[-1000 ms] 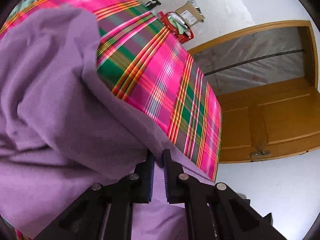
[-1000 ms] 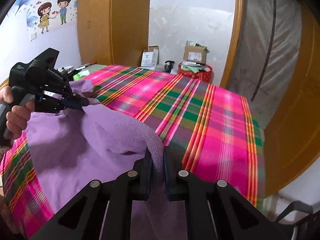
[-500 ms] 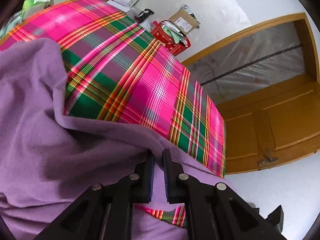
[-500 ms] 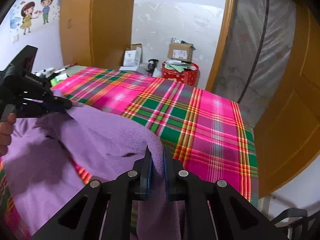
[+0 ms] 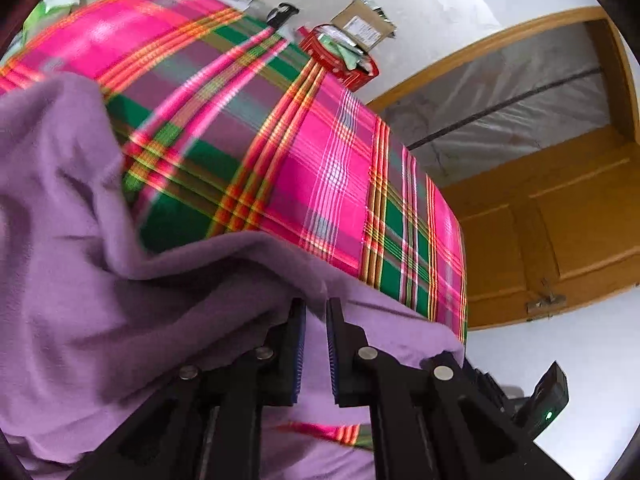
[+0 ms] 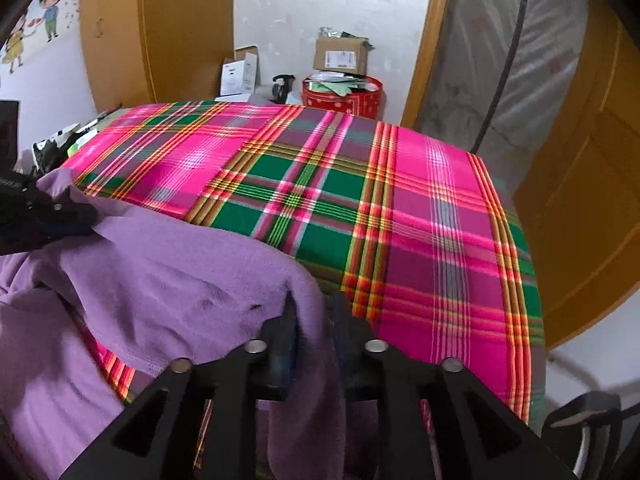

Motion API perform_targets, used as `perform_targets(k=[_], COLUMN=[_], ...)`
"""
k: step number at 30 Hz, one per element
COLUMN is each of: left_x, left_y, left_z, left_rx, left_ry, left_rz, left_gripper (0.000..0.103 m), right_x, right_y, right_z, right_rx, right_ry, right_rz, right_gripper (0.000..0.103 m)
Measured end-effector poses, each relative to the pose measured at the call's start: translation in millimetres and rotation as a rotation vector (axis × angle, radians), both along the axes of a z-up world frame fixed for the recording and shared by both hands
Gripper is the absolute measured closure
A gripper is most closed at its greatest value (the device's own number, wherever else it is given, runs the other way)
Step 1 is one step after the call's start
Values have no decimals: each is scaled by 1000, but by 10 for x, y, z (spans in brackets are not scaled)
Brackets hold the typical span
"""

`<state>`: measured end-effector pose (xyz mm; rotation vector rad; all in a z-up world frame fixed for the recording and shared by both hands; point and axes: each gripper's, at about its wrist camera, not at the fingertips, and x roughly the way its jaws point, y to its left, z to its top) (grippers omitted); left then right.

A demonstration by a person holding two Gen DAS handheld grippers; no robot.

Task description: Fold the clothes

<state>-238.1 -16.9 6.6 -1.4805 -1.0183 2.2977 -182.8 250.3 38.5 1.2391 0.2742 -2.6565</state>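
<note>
Both hands dragged the purple fleece top (image 6: 168,280) down the plaid blanket (image 6: 420,232). My right gripper (image 6: 312,320) just loosened, fleece probably slack between; left gripper (image 5: 316,320) pinches its edge. Next: lay flat, release.

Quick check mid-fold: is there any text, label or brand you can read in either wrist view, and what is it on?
None is readable.
Cardboard box: shipping label, print too small.
White carton: dark print, blurred.
Wall sticker: cartoon figures, no legible words.
</note>
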Motion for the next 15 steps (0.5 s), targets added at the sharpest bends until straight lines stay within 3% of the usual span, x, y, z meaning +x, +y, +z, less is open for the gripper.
perform_targets(k=[2, 9, 15], left_x=[104, 611, 1214], left_y=[-62, -384, -853], left_z=[81, 358, 481], left_rx=[-2, -26, -70], left_ry=[14, 44, 45], left_rz=[-19, -8, 72], left_gripper=[93, 90, 86], right_x=[84, 555, 1191], right_y=[27, 139, 198], right_z=[61, 389, 553], right_rx=[-5, -52, -116], right_ry=[17, 62, 87], right_rz=[-20, -39, -18], right_gripper=[70, 70, 70])
